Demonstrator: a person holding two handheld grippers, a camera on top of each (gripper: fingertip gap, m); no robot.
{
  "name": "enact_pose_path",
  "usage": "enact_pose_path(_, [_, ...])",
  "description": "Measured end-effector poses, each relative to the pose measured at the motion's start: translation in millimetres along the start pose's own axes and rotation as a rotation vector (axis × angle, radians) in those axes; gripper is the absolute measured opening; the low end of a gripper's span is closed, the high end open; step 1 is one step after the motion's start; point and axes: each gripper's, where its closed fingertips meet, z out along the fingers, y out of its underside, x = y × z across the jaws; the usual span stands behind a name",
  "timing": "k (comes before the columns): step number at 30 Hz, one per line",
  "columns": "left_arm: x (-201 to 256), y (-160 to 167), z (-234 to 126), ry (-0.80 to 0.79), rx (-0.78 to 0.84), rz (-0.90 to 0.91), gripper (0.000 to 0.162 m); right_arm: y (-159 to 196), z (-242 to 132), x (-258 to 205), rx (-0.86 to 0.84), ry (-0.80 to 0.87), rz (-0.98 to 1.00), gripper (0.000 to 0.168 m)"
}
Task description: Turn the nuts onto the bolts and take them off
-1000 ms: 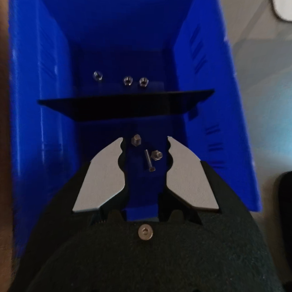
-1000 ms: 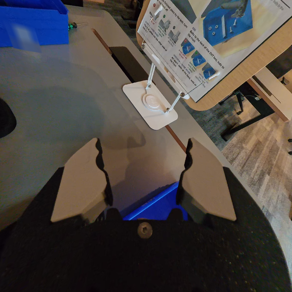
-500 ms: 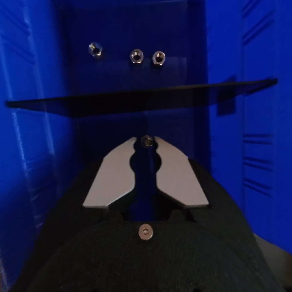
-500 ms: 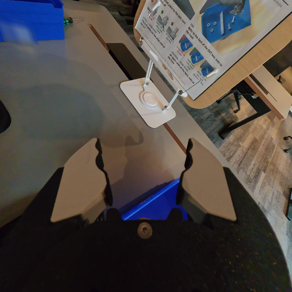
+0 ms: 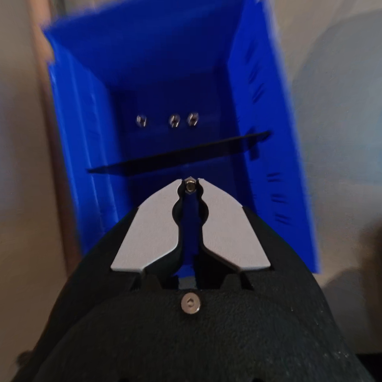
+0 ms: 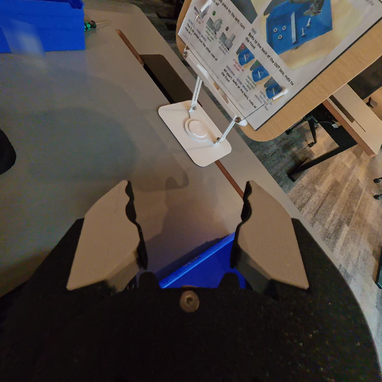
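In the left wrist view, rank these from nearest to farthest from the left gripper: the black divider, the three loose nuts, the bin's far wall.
1. Black divider: just beyond the left gripper, which is shut on a small metal piece.
2. Three loose nuts: past the divider, in the far compartment.
3. Blue bin's far wall: behind the nuts.

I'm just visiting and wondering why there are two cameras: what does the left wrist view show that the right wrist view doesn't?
Only the left wrist view looks down into the blue bin: three nuts beyond a black divider, and the left gripper shut on a bolt.

Only the right wrist view shows the right gripper open and empty, a white stand holding an instruction sheet, a second blue bin and the floor.

Both show the grey table and blue bin plastic.
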Motion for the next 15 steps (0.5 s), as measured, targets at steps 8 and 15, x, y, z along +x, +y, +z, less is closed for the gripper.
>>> enact_pose_path(8, [76.3,-58.4,-46.2,0.085,0.132,0.209,0.01,-3.0,-2.6,-2.8,0.008,-0.003,-0.013,0.101])
enact_pose_path(15, [157.8,-75.5,-43.6,0.192,0.139,0.383,0.01,-4.0,-7.3,-2.5,0.022,-0.002,-0.013,0.101])
